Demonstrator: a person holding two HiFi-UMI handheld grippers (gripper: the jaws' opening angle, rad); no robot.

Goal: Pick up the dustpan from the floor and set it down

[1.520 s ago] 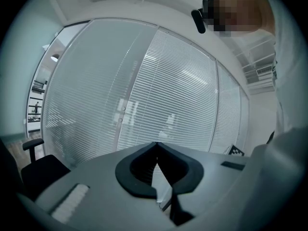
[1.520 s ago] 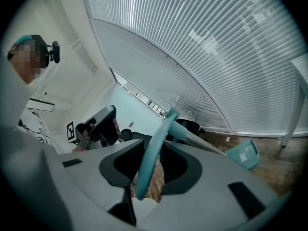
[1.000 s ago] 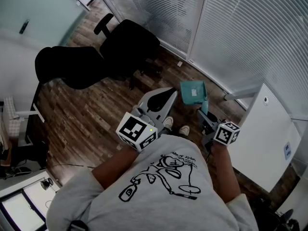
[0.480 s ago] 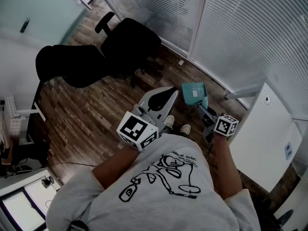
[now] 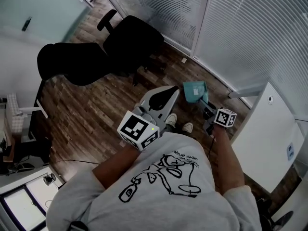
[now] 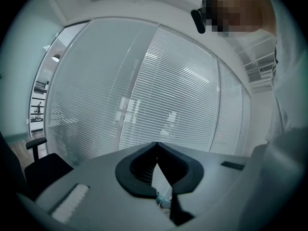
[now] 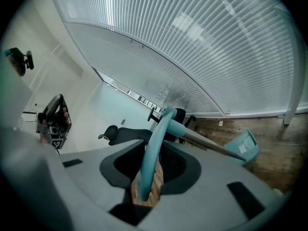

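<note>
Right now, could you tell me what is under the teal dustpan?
Under the dustpan lies the wood-plank floor, visible all round it. The patch directly beneath is covered by the pan, so I cannot tell whether it touches the floor.

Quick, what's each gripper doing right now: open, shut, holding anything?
Left gripper: shut, nothing between the jaws.
Right gripper: shut on the dustpan handle; its jaws have just closed further.

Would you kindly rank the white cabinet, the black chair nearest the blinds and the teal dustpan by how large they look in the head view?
1. white cabinet, largest
2. black chair, somewhat smaller
3. teal dustpan, clearly smallest
</note>
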